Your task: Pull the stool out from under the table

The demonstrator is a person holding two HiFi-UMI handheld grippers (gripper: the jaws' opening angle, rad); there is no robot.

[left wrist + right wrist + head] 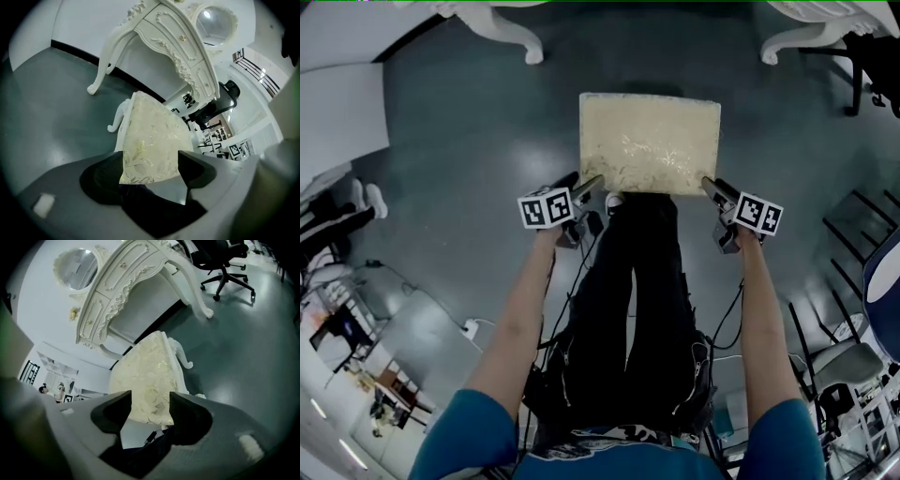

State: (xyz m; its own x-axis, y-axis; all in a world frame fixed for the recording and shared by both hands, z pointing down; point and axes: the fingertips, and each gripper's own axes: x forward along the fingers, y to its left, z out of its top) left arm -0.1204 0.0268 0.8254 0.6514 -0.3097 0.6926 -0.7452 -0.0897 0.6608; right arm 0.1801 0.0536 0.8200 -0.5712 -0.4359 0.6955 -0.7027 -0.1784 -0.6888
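The stool (649,141), a cream patterned cushion on white curled legs, stands on the grey floor in front of me, apart from the white dressing table's legs (511,33). My left gripper (592,183) sits at its near left corner, my right gripper (711,184) at its near right corner. In the left gripper view the stool's cushion (150,136) fills the gap between the jaws of the left gripper (151,164). The right gripper view shows the cushion (143,371) likewise touching both jaws of the right gripper (150,404).
The ornate white table (173,42) with an oval mirror (77,268) stands against the wall beyond the stool. A black office chair (225,263) is to the right of the table. A power strip and cables (471,328) lie on the floor at my left; more chairs (853,366) are at my right.
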